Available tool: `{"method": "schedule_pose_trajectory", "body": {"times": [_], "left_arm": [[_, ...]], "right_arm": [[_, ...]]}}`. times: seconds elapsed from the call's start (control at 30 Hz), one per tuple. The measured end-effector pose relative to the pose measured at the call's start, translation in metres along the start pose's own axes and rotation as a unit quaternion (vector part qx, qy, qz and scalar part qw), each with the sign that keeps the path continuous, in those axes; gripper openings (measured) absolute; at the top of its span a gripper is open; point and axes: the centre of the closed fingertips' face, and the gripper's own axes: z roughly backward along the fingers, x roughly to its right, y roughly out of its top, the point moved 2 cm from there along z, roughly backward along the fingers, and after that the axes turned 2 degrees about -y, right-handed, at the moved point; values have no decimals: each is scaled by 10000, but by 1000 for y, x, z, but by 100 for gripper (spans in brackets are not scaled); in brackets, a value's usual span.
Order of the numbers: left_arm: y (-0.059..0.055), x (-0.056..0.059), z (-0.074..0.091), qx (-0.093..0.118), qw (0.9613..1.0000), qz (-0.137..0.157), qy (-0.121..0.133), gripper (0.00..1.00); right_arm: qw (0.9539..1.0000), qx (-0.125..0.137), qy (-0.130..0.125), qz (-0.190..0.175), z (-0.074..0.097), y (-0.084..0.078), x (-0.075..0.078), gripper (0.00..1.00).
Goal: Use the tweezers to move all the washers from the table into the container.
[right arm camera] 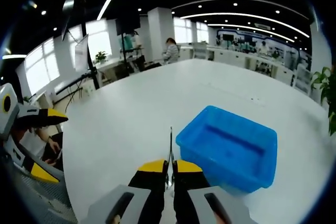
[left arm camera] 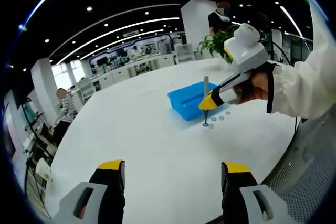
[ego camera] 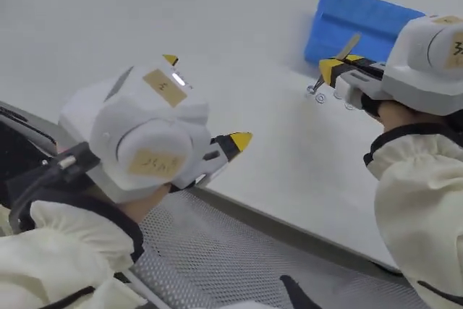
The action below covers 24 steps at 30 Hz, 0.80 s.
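My right gripper [right arm camera: 170,167] is shut on metal tweezers [right arm camera: 170,148], which stick out between its yellow tips. In the head view the right gripper [ego camera: 330,70] holds the tweezers [ego camera: 334,63] tilted, tip down on the white table beside small washers [ego camera: 336,97]. The blue container [ego camera: 362,23] sits just behind them. From the left gripper view the tweezers [left arm camera: 206,93] stand almost upright in the right gripper [left arm camera: 208,103], tip touching a washer [left arm camera: 205,125]; whether it is pinched I cannot tell. My left gripper [ego camera: 205,99] hovers open over the near table edge, holding nothing.
The white table [ego camera: 275,157] stretches wide around the blue container [right arm camera: 231,148]. A perforated metal surface [ego camera: 217,258] runs below the table's front edge. The left gripper [right arm camera: 31,140] appears at the far left of the right gripper view. People and benches fill the background.
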Motion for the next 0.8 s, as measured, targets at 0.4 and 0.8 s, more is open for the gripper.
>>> {"method": "schedule_pose_trajectory", "body": {"times": [0.4,0.8], "left_arm": [[-2,2,-1,-21,10000,-45,-70,74],[-6,3,-3,-136,9998,-54,-123,74]], "right_arm": [[9997,180,113,-102,23,31,-13,0],[9988,377,184,-258,44,57,-9,1]]}}
